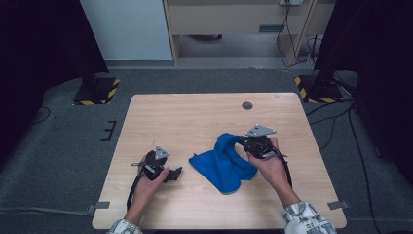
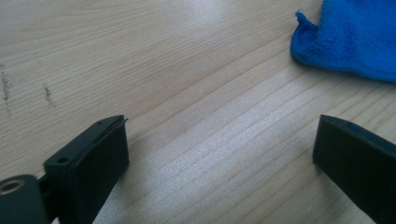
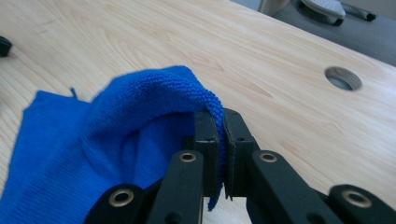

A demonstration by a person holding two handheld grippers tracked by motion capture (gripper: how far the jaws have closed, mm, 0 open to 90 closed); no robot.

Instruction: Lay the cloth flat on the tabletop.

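Here, from the high view, the right gripper (image 1: 245, 142) lifts one edge of the blue cloth (image 1: 221, 163) off the surface (image 1: 195, 117); best to carry it across slowly so the fold lands flat. In the left gripper view, the fingers (image 2: 100, 149) stand wide apart, empty, near the cloth's corner (image 2: 306, 25). In the right gripper view, the fingers (image 3: 205, 140) pinch the fuzzy hem tight.

Left gripper (image 1: 176, 171) jaws wide apart; right gripper (image 1: 242, 142) jaws clamped together
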